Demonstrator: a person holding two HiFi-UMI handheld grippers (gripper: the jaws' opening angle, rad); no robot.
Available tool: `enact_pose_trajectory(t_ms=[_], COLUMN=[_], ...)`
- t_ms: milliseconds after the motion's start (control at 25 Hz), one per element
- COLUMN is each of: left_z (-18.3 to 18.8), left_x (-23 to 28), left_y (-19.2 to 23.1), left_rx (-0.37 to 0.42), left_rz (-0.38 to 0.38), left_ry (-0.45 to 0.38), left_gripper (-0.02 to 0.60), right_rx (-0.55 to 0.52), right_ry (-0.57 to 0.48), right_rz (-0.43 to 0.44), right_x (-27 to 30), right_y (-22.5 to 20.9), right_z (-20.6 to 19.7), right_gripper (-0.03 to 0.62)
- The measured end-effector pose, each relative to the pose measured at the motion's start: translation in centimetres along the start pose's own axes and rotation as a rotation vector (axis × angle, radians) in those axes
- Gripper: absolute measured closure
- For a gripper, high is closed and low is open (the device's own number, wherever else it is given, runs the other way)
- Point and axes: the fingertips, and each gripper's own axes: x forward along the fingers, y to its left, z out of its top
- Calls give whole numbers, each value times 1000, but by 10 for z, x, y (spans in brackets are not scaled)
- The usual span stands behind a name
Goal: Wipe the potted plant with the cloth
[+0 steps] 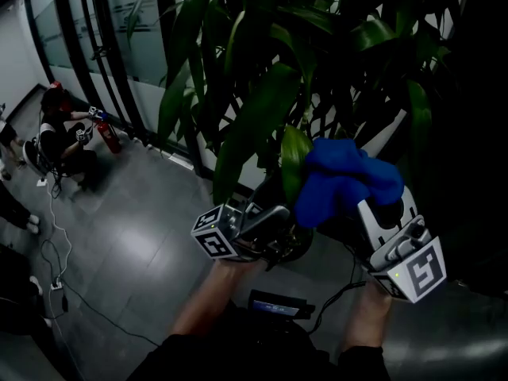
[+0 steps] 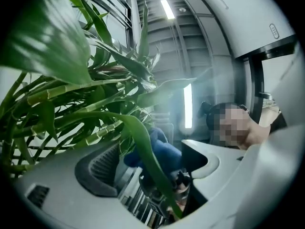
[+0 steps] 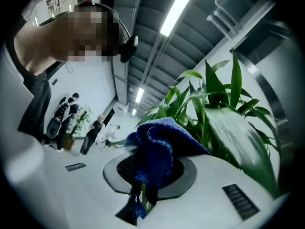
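Step, judged: leaf wiping under way; right hand-held gripper [image 3: 150,176] clenched on blue cloth [image 1: 345,181], held against potted plant [image 1: 262,101] foliage; left hand-held gripper [image 2: 152,175] released, long leaf [image 2: 143,144] between jaws; next: likely steady leaf, draw cloth along it

- Inside the potted plant [image 1: 270,94]: dense overlapping leaves, narrow gaps only.
- Left of plant: open floor [image 1: 143,244], passable.
- Farther left of plant: cables [image 1: 52,221], crouching person [image 1: 63,141], glass wall [image 1: 135,38] bar passage.
- Plant leaf [image 2: 145,151] lies across the left gripper's [image 2: 150,166] gap.

The cloth [image 1: 345,182] is nubby terry; the potted plant [image 1: 262,109] is glossy-leaved; the floor [image 1: 135,244] is smooth tile.
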Motion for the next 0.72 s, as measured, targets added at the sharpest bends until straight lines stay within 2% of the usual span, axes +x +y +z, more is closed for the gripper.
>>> enact_pose_trajectory(t_ms=[40,120,280,440,720], left_z=[-1,-3,-1,2,4], left_x=[-1,0,6,6,8], left_y=[0,-1,-12,-20,-18], left_rx=[-8,-19,-10,17,-8], left_rz=[-1,-8,-34,-35,-42], left_ry=[-3,-5,-6,-3,0], left_gripper=[173,173,173,173,173], right_rx=[-16,-61,-130,-94,-38], right_ry=[-48,-74,59,168,206], right_rz=[-21,-31,55,129,122], right_x=[7,22,60,77,57], right_y=[-6,-11,2,26,40], right_z=[13,24,-2,-40,-65], right_gripper=[523,522,522,522,522])
